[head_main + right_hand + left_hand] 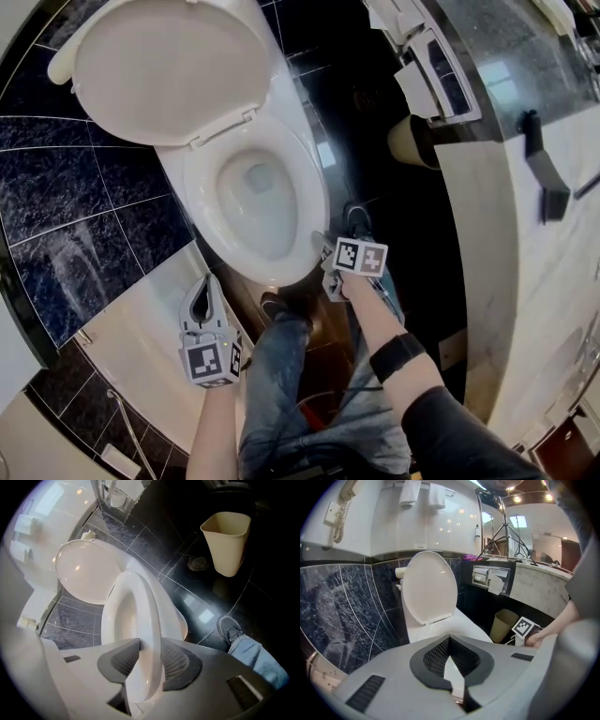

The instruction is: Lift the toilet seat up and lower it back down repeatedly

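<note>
The white toilet's lid [169, 66] stands raised against the wall, and the seat [200, 202] lies down on the bowl. My right gripper [323, 265] is at the seat's front right edge. In the right gripper view its jaws [150, 642] straddle the seat rim [145, 616], with a pad against each side. My left gripper [208, 281] hangs to the left of the bowl's front, clear of it. Its tips [450, 639] meet and hold nothing; beyond them rise the lid [429, 585] and the bowl.
A beige waste bin [412, 141] stands on the dark floor right of the toilet. A paper holder [436, 75] is mounted on the marble counter wall at the right. The person's legs [281, 375] and a shoe [229, 630] are just in front of the bowl.
</note>
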Demonstrator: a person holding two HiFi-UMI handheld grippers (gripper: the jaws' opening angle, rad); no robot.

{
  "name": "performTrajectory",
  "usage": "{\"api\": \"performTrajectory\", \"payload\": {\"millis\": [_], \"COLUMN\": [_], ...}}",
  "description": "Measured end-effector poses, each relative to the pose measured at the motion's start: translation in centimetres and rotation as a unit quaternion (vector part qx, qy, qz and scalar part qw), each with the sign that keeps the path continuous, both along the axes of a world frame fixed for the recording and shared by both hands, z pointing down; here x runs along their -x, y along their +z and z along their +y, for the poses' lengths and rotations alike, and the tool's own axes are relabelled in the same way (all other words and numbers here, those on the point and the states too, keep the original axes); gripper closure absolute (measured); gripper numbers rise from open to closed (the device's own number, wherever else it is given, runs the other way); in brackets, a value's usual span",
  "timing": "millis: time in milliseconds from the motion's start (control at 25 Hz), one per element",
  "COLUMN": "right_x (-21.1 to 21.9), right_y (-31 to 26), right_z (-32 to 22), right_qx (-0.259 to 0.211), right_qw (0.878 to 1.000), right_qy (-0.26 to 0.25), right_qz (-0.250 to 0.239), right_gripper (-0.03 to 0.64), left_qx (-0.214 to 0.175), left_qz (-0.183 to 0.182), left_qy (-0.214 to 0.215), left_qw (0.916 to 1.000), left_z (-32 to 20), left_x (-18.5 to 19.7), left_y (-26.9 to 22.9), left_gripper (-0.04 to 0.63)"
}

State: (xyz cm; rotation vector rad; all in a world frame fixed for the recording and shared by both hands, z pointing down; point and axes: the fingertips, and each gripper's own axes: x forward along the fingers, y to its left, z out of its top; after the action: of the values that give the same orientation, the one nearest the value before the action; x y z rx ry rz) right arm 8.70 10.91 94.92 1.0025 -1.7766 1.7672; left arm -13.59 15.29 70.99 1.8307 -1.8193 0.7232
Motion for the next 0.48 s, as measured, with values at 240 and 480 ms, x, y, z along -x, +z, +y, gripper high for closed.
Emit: {"api": "performTrajectory", "payload": {"millis": [240, 480], "right_x": [0.0, 0.0], "right_y": [0.0, -1.8], "right_z": [0.0, -0.3], "right_qx": [0.015, 0.020], "right_qw": [1.000, 1.000], "right_qy": [0.000, 0.007], "right_qz": [-0.005, -0.019], "right_gripper": [0.466, 0.472], "left_qx": [0.007, 0.008], "left_qz": [0.008, 0.011], "left_qy": [-0.003, -0.006], "left_qw": [0.9999, 0.9999], "left_z": [0.1, 0.1], "left_x": [-0.6, -0.8], "left_y": [0.7, 0.8], "left_gripper": [0.595, 0.595]}}
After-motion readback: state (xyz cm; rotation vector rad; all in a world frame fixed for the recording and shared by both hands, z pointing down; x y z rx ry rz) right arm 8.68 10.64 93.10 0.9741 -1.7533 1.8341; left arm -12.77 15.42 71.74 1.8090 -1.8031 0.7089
